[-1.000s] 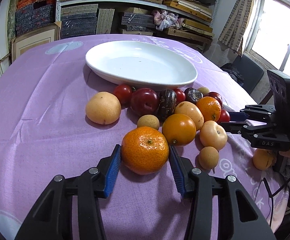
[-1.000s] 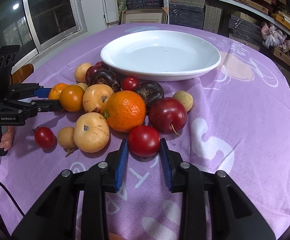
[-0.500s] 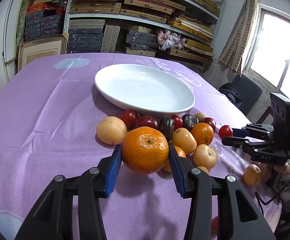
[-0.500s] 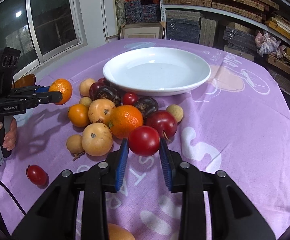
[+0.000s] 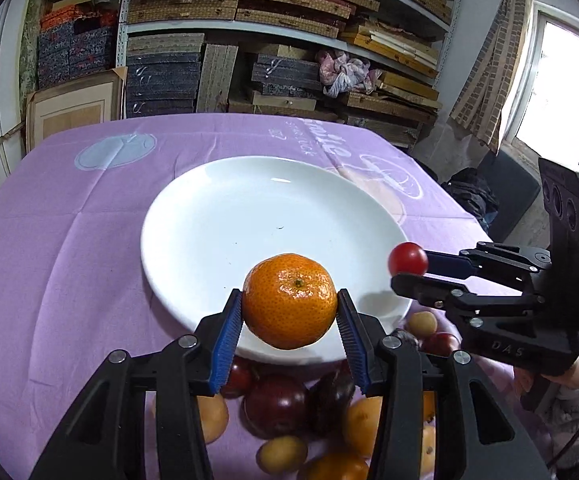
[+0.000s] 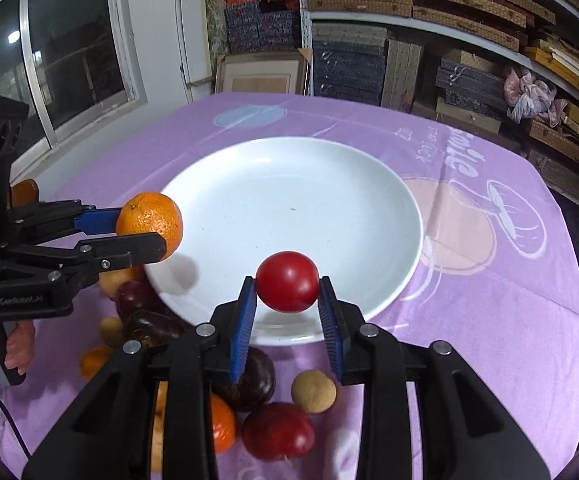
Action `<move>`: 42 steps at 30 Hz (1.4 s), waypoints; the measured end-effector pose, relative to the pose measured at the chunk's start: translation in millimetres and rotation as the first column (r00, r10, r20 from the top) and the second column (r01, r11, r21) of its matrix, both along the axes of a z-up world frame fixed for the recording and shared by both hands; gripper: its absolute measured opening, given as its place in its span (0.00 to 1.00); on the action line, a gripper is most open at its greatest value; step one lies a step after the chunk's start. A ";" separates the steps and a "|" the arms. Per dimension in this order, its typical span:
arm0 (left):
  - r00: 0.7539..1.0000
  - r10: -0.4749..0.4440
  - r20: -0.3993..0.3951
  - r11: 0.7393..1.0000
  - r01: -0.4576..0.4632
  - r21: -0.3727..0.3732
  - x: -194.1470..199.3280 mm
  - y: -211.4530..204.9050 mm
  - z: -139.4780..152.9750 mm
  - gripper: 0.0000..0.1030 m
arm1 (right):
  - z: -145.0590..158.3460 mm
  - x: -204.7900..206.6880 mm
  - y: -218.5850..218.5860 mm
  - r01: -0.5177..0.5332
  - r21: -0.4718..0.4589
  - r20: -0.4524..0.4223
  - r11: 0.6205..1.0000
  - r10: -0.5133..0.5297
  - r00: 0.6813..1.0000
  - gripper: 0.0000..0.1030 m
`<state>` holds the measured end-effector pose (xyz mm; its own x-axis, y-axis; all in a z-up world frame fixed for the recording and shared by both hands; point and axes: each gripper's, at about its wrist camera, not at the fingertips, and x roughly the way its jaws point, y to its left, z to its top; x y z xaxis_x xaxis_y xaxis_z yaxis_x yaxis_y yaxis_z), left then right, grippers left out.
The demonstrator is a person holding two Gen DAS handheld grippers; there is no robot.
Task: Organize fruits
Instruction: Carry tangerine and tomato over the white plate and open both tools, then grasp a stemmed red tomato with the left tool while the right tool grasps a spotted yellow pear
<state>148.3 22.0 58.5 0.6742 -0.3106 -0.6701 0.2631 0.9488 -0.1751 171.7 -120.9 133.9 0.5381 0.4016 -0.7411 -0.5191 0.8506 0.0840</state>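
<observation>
My left gripper (image 5: pixel 289 316) is shut on an orange mandarin (image 5: pixel 289 300) and holds it in the air over the near rim of the empty white plate (image 5: pixel 217 216). My right gripper (image 6: pixel 287 300) is shut on a small red tomato (image 6: pixel 287 281) and holds it above the plate's (image 6: pixel 329 208) near edge. Each gripper shows in the other view: the right one with the tomato (image 5: pixel 408 259), the left one with the mandarin (image 6: pixel 149 224). The other fruits (image 5: pixel 277 404) lie in a heap on the cloth below both grippers, partly hidden by the fingers.
The round table has a purple cloth (image 5: pixel 57 240). Plums, oranges and small brown fruits (image 6: pixel 277 428) lie at the plate's near side. Shelves of stacked boxes (image 5: pixel 281 40) stand behind the table, and a window (image 6: pixel 69 52) is to one side.
Both grippers have risen from the table with their fruits and moved forward over the plate's near rim. The fruit heap now lies below and behind the fingertips.
</observation>
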 end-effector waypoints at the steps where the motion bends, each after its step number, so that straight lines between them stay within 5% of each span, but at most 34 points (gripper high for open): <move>1: 1.000 0.003 -0.016 1.000 -0.003 0.006 5.3 -1.4 -5.5 0.46 | -6.1 6.1 5.0 0.003 -0.023 -0.004 1.000 -0.003 1.000 0.30; 5: 0.999 0.006 -0.048 1.000 -0.005 0.017 15.1 -0.6 -20.7 0.46 | -18.9 19.3 13.6 0.000 -0.029 -0.029 1.000 -0.001 1.000 0.30; 7: 0.999 0.006 -0.042 1.000 -0.006 0.004 15.6 2.7 -20.6 0.47 | -20.0 20.2 14.7 0.006 -0.033 -0.012 0.999 -0.006 1.000 0.48; 11: 1.000 0.017 -0.007 0.999 -0.017 -0.033 11.0 10.8 -11.2 0.59 | -18.6 15.3 10.5 0.001 -0.022 0.008 1.000 -0.001 1.000 0.52; 15: 0.999 0.030 0.023 0.998 -0.029 -0.054 2.9 19.3 -1.7 0.60 | -3.1 4.6 -0.9 0.002 0.005 0.039 1.000 -0.002 0.999 0.52; 22: 0.995 0.087 0.050 0.990 -0.081 -0.115 -21.1 47.0 12.6 0.67 | 25.8 -38.4 -38.8 0.025 0.111 0.077 0.993 -0.034 0.996 0.71; 26: 0.995 0.095 0.037 0.990 -0.090 -0.110 -45.3 53.6 10.2 0.72 | 32.4 -76.5 -65.6 0.048 0.147 0.107 0.988 -0.064 0.992 0.90; 31: 0.996 0.074 0.052 0.997 -0.072 -0.040 -89.8 48.9 8.3 0.80 | 39.4 -128.1 -105.3 0.091 0.246 0.128 0.965 -0.125 0.984 0.94; 37: 0.998 -0.009 0.059 0.999 0.011 -0.040 -155.9 34.6 3.4 0.83 | 44.9 -184.2 -147.8 0.088 0.442 0.134 0.893 -0.162 0.978 0.96; 42: 0.987 -0.154 0.050 0.988 0.154 0.018 -214.2 -0.3 -9.0 0.89 | 47.1 -237.2 -159.7 0.029 0.405 0.200 0.914 -0.119 0.973 0.96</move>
